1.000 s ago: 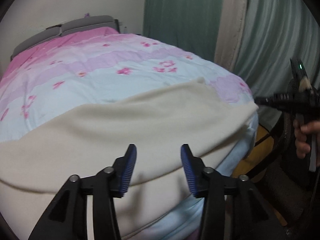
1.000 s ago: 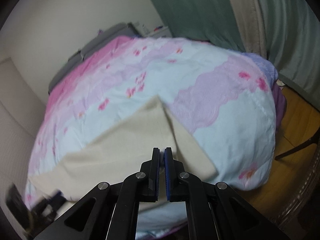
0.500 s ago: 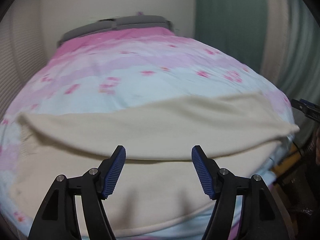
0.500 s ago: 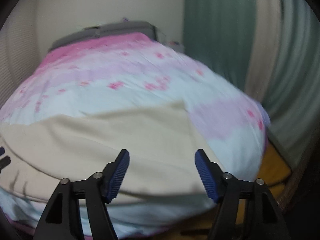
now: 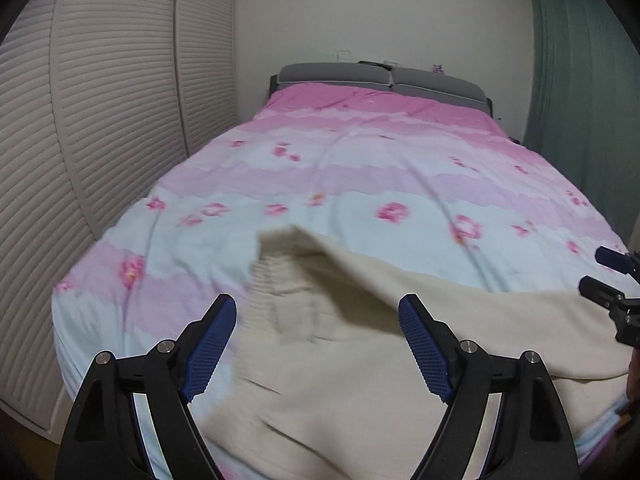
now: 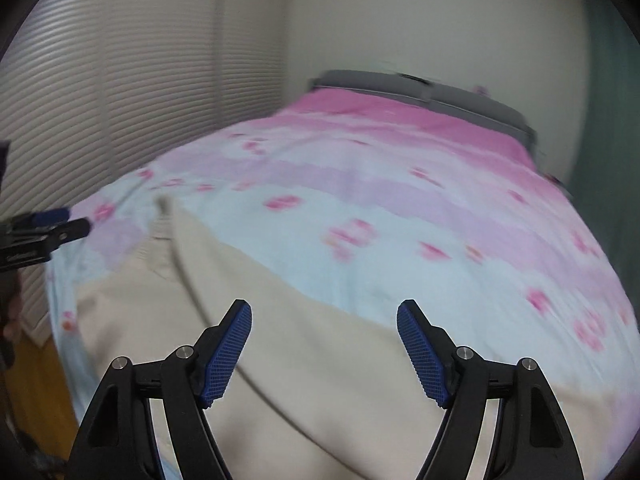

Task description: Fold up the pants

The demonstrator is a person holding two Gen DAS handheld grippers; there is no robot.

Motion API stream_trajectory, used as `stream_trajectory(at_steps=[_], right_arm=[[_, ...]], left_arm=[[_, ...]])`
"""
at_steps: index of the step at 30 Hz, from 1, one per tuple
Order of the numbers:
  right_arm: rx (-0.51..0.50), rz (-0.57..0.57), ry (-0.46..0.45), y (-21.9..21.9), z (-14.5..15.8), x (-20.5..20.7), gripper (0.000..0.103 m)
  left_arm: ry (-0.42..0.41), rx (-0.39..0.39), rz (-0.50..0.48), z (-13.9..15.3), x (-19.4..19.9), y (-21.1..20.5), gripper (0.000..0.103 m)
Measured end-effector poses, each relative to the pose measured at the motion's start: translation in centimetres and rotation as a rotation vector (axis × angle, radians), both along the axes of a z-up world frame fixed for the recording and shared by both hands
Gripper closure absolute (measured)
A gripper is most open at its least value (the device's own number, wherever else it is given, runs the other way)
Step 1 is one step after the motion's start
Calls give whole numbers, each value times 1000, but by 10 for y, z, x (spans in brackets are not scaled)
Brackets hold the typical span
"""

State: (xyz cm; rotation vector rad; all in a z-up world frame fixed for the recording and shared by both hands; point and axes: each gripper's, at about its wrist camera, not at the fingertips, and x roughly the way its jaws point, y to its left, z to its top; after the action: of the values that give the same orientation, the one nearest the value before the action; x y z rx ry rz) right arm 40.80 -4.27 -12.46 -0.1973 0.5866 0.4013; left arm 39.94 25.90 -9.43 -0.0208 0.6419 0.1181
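Observation:
Cream pants (image 5: 360, 344) lie folded lengthwise along the near end of the bed, their ribbed waistband (image 5: 280, 276) at the left. They also show in the right wrist view (image 6: 312, 360). My left gripper (image 5: 318, 344) is open and empty, just above the waistband end. My right gripper (image 6: 324, 344) is open and empty above the pants' middle. Each gripper shows at the edge of the other's view: the right one (image 5: 604, 276), the left one (image 6: 60, 224).
The bed has a pink, lilac and pale blue flowered cover (image 5: 360, 176) and a grey headboard (image 5: 380, 76). Slatted closet doors (image 5: 100, 120) stand close on the left. A green curtain (image 5: 580, 100) hangs on the right. Wooden floor (image 6: 36, 392) lies below the bed's corner.
Both views have swung left toward the waistband end. My right gripper went from shut to open. My left gripper has opened wider. The pants now lie folded over.

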Motion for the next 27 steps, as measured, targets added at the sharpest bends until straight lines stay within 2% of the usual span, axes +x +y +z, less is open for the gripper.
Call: stream_trajectory(at_steps=[6, 9, 14, 18, 23, 27], right_arm=[[-38, 117, 17, 115, -8, 29, 27], [-69, 163, 34, 166, -15, 47, 27], [-110, 221, 81, 231, -27, 87, 27], [-154, 226, 117, 257, -42, 114, 27], [-179, 213, 171, 272, -63, 137, 27], [-191, 201, 194, 278, -76, 150, 29]], left_arm=[[30, -5, -26, -20, 47, 54, 20], [55, -21, -78, -34, 77, 72, 20], [58, 36, -182, -48, 119, 88, 21], [97, 27, -274, -66, 155, 101, 26], [127, 23, -356, -84, 181, 105, 29], [152, -26, -426, -99, 201, 106, 29]])
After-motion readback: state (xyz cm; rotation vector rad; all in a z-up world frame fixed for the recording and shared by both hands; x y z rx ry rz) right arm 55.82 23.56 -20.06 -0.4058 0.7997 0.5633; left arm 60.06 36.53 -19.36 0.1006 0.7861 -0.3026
